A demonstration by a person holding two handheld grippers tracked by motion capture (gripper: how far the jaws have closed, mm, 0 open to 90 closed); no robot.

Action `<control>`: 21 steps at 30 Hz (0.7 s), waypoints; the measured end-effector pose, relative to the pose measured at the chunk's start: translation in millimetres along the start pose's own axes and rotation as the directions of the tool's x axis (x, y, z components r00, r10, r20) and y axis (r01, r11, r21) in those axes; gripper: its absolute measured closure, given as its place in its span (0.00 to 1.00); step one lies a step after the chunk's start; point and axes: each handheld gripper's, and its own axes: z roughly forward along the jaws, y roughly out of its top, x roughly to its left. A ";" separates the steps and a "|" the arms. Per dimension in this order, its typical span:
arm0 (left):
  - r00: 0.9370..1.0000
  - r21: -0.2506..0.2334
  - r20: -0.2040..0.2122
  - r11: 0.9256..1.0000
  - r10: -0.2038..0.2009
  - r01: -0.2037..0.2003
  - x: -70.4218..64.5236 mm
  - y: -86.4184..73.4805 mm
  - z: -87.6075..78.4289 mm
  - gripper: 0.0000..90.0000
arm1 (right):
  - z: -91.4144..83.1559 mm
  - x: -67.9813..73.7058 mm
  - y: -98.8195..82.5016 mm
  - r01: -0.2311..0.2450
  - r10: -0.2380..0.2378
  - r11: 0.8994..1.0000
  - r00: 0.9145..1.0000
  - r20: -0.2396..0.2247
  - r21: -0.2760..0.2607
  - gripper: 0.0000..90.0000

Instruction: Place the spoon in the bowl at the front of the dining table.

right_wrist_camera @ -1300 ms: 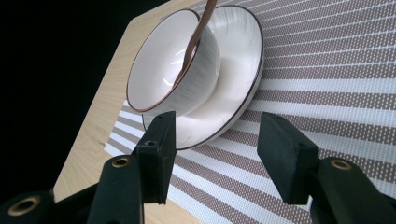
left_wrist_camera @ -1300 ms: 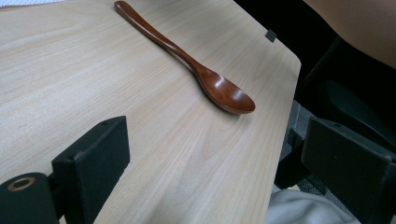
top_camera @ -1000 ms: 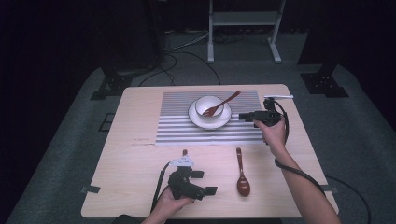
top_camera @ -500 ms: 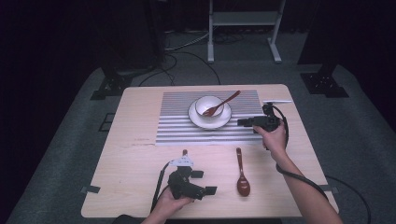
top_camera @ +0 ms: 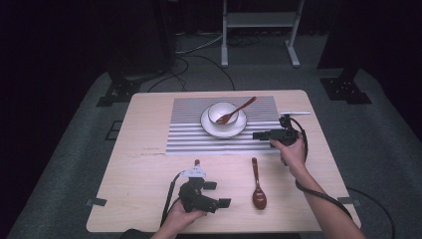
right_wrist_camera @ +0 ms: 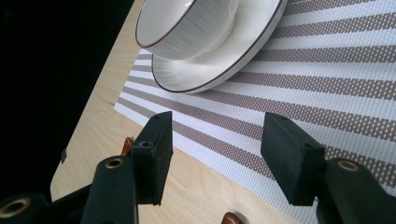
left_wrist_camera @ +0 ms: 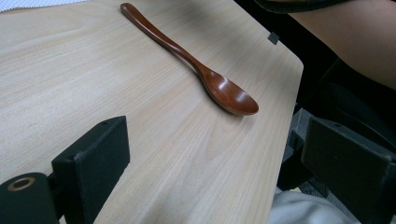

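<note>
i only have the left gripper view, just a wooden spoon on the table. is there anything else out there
Observer: Yes. A white bowl stands on a white plate on a striped grey-and-white placemat.
Operator: any other spoon
Observer: A second reddish-brown wooden spoon rests in that bowl, its handle sticking out over the rim. Yours is the dark wooden spoon on the bare table.
Operator: where's the right hand-held gripper
Observer: The right hand-held gripper is over the placemat's right edge, pointing at the plate, jaws open with nothing between them.
Operator: and mine
Observer: The left hand-held gripper sits near the table's front edge, jaws open and empty.
</note>
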 end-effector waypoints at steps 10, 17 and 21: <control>1.000 0.000 -0.003 1.000 0.002 -0.002 0.3 -0.1 -0.5 0.07 | -2.2 -0.4 -10.8 0.011 -0.011 1.000 1.000 -0.010 0.015 0.46; 1.000 -0.002 -0.003 1.000 0.000 0.000 0.7 -0.2 -0.7 0.07 | -4.5 0.4 -21.5 0.023 -0.022 0.999 1.000 -0.019 0.027 0.45; 1.000 -0.003 -0.004 1.000 0.001 -0.001 0.5 -0.3 -0.8 0.07 | -7.5 0.2 -27.5 0.023 -0.022 0.999 0.999 -0.028 0.028 0.45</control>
